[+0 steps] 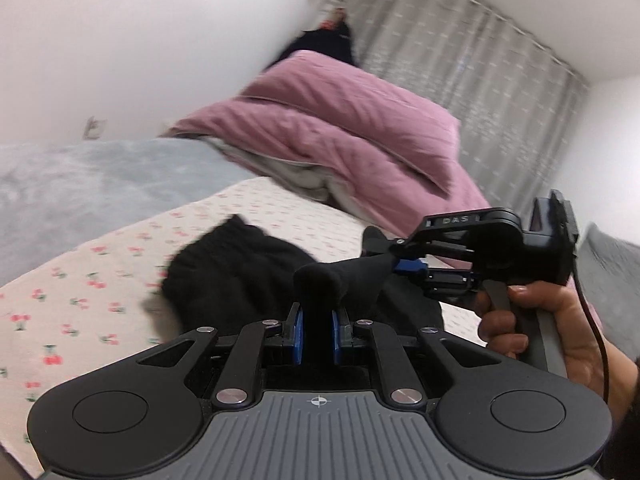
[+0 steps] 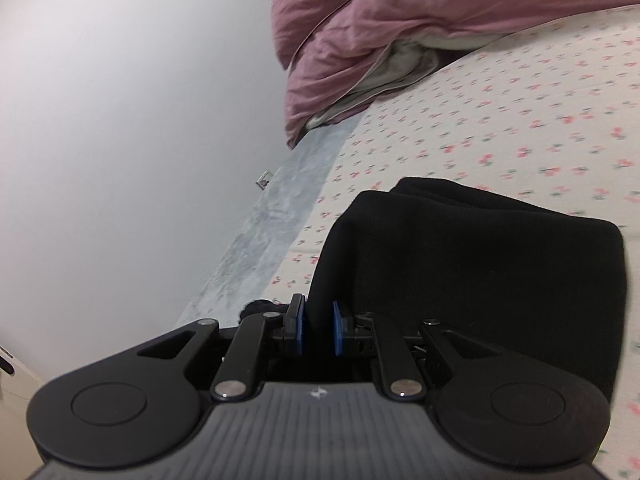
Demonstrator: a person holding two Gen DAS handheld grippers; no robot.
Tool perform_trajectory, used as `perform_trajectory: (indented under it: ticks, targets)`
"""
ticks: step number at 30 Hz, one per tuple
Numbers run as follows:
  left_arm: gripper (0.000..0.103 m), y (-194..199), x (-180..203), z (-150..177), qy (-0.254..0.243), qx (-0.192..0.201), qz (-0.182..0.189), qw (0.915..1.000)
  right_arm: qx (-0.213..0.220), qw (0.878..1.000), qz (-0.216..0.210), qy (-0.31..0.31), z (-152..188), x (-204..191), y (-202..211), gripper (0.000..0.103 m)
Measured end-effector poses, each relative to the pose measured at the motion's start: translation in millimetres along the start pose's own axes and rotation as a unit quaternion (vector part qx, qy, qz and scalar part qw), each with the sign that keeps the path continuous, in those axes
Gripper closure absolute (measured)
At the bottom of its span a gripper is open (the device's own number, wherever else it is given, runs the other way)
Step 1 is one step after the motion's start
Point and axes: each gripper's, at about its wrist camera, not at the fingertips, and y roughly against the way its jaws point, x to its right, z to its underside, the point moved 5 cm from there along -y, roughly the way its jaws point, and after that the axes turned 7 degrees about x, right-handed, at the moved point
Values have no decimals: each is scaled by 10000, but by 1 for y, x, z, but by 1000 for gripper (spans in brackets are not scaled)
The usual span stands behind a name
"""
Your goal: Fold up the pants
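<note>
Your left tongs [image 1: 318,330] are clamped on a bunched fold of the black pants [image 1: 240,276], blue pads pressing the cloth from both sides. Your right tongs [image 1: 400,258], at 2 o'clock in the left wrist view, pinch a twisted strand of the same pants; your right hand [image 1: 532,328] squeezes the handle. The pants lie at centre on the cherry-print bed sheet [image 1: 80,296]. A pink duvet [image 1: 344,128] is heaped at 12 o'clock, grey curtains [image 1: 460,64] behind it.
</note>
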Motion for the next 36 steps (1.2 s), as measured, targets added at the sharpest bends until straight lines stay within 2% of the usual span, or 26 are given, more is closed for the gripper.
perform_trajectory:
  ticks: [5,9,11,13,14,15,16,17,19,22,24,26,31,33,36]
  targets:
    - [91,-5,-23,-7,150,75,-289,9994,4,9999,-119,-23,2,-14,-28,90]
    - [91,0,-39,-10,266,213,-461,9984,167,9981,-567,-170,-3,-28,-40,95]
    - [97,3,-47,-14,109,358,-877,9954,194,9980,-598,-87,-5,-39,-46,95]
    - [97,12,-61,-19,-59,536,-1425,9883,145,9984,-545,102,-5,-49,-50,95]
    - [97,16,-68,-22,21,607,-1465,9873,100,9984,-523,189,-3,-53,-51,94]
    - [97,18,-74,-27,150,623,-1382,9883,34,9983,-517,279,-2,-56,-49,88]
    - [92,18,-78,-32,201,564,-1249,9904,-19,9982,-466,373,0,-58,-46,79]
    - [91,15,-80,-36,177,449,-1078,9930,-71,9980,-405,482,2,-58,-44,74]
    - [90,6,-82,-43,80,215,-829,9963,-201,9953,-435,845,5,-60,-31,56]
    - [89,-14,-80,-50,-4,-256,-375,9990,-214,9904,-286,1333,6,-60,-9,40]
    - [83,-29,-75,-54,-4,-585,-98,9982,-218,9871,-206,1573,7,-58,6,32]
    - [74,-44,-67,-54,-30,-915,207,9956,-209,9844,-100,1744,11,-53,22,29]
    - [69,-87,-33,-53,-527,-1694,764,9812,-286,9799,183,1966,27,-36,52,26]
    - [68,-101,-27,-52,-502,-1958,819,9759,-327,9799,217,1954,33,-30,60,24]
    - [68,-116,-27,-53,-282,-2150,715,9736,-392,9805,229,1915,41,-22,73,23]
